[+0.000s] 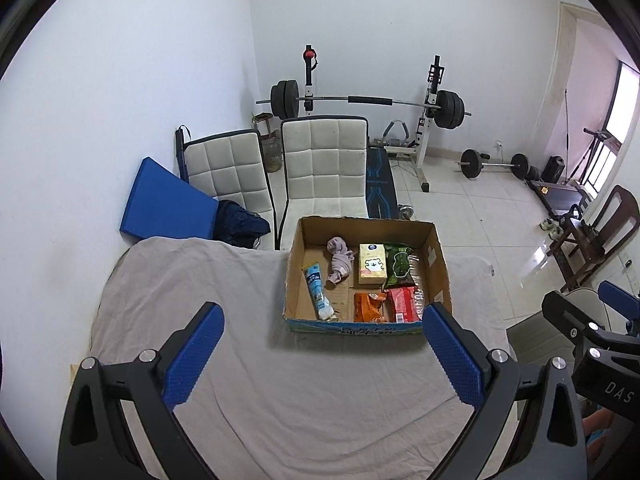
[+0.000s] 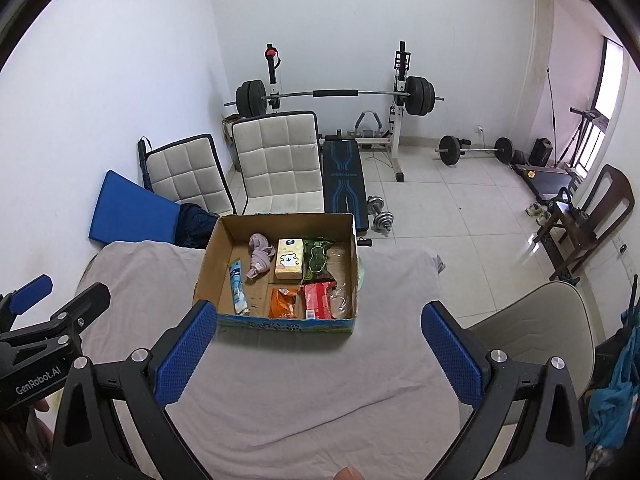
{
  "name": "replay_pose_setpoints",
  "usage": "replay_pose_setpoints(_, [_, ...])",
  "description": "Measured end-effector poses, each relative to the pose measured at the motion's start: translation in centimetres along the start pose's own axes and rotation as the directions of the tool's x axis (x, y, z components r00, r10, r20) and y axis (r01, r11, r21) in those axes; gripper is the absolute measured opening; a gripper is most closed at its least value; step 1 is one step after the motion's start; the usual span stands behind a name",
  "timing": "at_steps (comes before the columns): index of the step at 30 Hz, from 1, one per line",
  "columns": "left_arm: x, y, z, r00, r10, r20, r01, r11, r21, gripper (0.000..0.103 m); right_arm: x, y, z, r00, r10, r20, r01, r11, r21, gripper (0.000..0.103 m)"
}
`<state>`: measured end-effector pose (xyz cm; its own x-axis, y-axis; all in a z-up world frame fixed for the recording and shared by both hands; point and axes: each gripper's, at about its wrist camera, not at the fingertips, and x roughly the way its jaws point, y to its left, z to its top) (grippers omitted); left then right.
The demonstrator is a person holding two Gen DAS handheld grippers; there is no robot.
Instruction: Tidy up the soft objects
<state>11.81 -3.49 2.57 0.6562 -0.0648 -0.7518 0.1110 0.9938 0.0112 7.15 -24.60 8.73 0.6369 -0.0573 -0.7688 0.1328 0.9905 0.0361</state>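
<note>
I am holding both grippers above the table draped in grey cloth (image 1: 280, 400), and I am taking the open brown cardboard box (image 1: 438, 264) as my landmark. My left gripper (image 1: 323, 354) is hovering on the near side of the box with its blue-padded jaws spread wide apart and nothing between them. My right gripper (image 2: 320, 354) is doing the same, its jaws gaping over bare cloth just in front of the box.

Inside the box, the crumpled pale pink cloth (image 1: 339, 260) is lying toward the far left. Left of it, a light blue tube (image 1: 318, 290) is running lengthwise along the box floor. A yellow tissue pack with a white bear print (image 1: 372, 264) is sitting just right of the pink cloth, and a green snack bag (image 1: 398, 264) is touching its right side. Nearer to me, an orange packet (image 1: 368, 306) and a red packet (image 1: 404, 304) are lying side by side against the front wall.

Beyond the box, two white quilted chairs (image 1: 324, 168) are standing in front of a loaded barbell rack (image 1: 368, 102).
</note>
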Motion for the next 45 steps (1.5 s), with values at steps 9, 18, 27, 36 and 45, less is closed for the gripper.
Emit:
replay_pose_setpoints(9, [-0.3, -0.3, 0.0, 1.0, -0.005, 0.002, 0.005, 1.0, 0.001, 0.102, 0.2, 0.0, -0.1, 1.0, -0.004, 0.0, 0.004, 1.0, 0.002, 0.103])
replay_pose_setpoints(18, [-0.3, -0.5, 0.2, 1.0, -0.008, -0.001, 0.008, 1.0, -0.002, 0.102, 0.1, -0.2, -0.3, 1.0, -0.005, 0.0, 0.005, 1.0, 0.003, 0.103])
replay_pose_setpoints(27, [-0.4, -0.7, 0.2, 1.0, -0.007, -0.004, 0.007, 1.0, 0.0, 0.102, 0.0, -0.4, -0.3, 1.0, -0.007, 0.001, 0.007, 1.0, -0.001, 0.103])
replay_pose_setpoints(36, [-0.3, -0.8, 0.2, 1.0, -0.012, -0.009, 0.012, 1.0, -0.004, 0.102, 0.0, -0.5, -0.3, 1.0, -0.009, 0.0, 0.009, 1.0, -0.003, 0.103])
replay_pose_setpoints(45, [-0.2, -1.1, -0.1, 1.0, -0.013, -0.013, 0.013, 1.0, -0.009, 0.102, 0.2, -0.9, -0.3, 1.0, -0.011, -0.004, 0.011, 1.0, -0.006, 0.103])
